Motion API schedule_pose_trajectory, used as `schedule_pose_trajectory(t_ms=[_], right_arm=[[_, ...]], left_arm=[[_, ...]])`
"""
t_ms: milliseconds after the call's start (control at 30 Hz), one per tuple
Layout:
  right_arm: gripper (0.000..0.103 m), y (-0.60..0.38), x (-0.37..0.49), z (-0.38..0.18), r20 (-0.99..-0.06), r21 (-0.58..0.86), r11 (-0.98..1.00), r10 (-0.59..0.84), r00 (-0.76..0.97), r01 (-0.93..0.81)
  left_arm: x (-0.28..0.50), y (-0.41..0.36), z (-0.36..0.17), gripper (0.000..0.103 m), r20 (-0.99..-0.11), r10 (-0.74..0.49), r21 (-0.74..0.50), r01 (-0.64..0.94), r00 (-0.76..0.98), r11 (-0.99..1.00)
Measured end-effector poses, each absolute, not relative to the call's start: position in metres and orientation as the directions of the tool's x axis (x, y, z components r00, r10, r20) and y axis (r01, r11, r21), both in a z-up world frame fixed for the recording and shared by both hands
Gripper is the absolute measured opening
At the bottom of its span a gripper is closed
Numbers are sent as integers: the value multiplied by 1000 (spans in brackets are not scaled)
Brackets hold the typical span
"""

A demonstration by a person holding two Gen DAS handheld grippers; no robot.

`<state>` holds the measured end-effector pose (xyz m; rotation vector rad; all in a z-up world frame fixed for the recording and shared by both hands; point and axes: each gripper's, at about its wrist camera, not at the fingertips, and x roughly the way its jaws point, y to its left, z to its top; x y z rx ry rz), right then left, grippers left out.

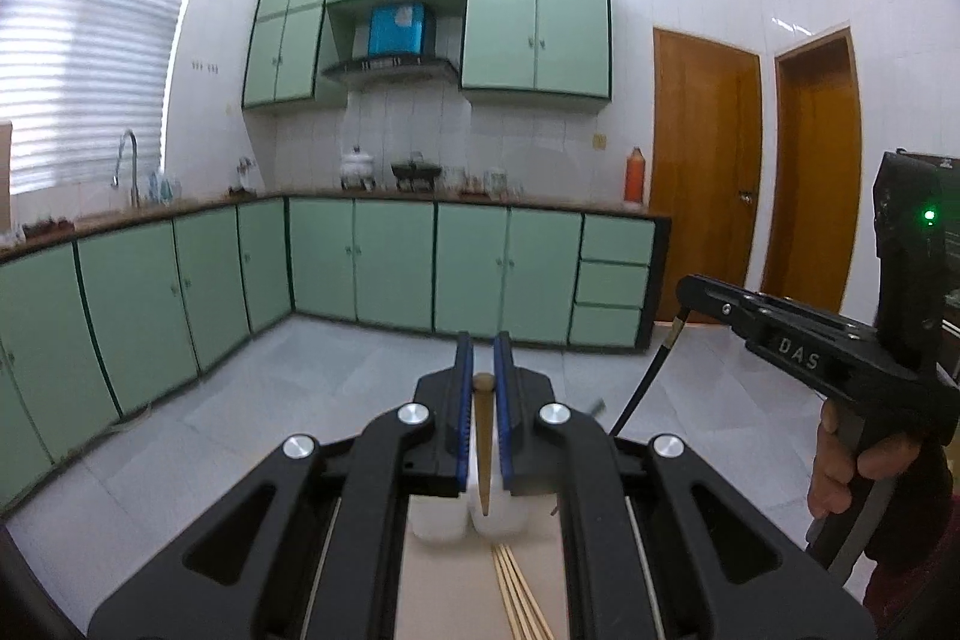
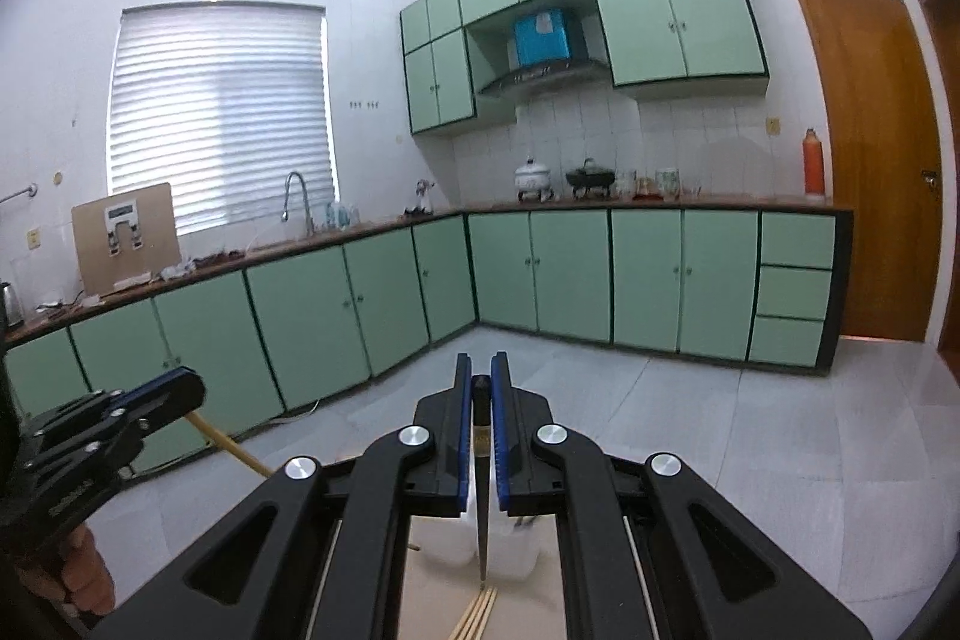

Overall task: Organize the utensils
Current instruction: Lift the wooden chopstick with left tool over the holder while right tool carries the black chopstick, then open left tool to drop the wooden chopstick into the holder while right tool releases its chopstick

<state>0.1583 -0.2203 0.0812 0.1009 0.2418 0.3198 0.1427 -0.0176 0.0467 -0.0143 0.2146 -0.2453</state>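
Both grippers are raised above the table (image 1: 432, 598), each clamped on one chopstick hanging tip-down — the left gripper (image 1: 483, 388) on a light wooden chopstick (image 1: 483, 448), the right gripper (image 2: 480, 388) on a dark chopstick (image 2: 482, 508). Two white containers (image 1: 468, 520) stand directly below, and more pale chopsticks (image 1: 516, 592) lie loose on the table just beside them.

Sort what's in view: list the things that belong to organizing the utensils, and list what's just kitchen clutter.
Part of the job:
- wooden utensil held in the left tool
- black utensil held in the right tool
- white containers below
- loose wooden chopsticks on the board

Just lying about:
- orange thermos
- white pot
- black pot
- faucet
- blue box
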Motion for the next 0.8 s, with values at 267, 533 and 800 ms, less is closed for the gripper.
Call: schedule_pose_trajectory(t_ms=[267,533,800], right_arm=[[6,-207,223,87,-201,115,954,296,934,-278],[6,-192,268,48,-280,106,956,293,914,-274],[6,-186,287,11,-360,112,949,314,879,-293]], left_arm=[[209,-25,54,6,-193,-194,-2,198,962,980],[258,-29,27,6,-227,-171,9,178,959,984],[291,-28,-13,7,-333,-185,-13,192,924,981]])
